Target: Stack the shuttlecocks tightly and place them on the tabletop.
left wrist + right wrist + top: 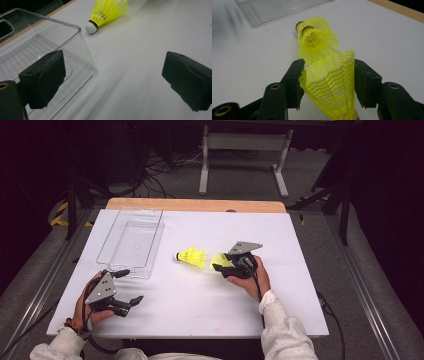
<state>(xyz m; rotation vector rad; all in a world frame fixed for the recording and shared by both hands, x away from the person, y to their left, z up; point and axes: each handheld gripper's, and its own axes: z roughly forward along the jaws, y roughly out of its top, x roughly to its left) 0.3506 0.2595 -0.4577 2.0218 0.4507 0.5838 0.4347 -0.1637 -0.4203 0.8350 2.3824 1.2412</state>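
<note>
A yellow shuttlecock with a white cork lies on its side at the middle of the white table; the left gripper view has this shuttlecock at the top. A second yellow shuttlecock sits between the jaws of my right gripper, which press on both sides of its mesh skirt, cork end toward the camera. From above, my right gripper is just right of the lying one. My left gripper stands open and holds nothing by the near corner of the clear tray.
The clear plastic tray holds nothing visible and lies at the table's left, running toward the far edge. A wooden strip borders the far side. Cables and a white stand are on the floor beyond.
</note>
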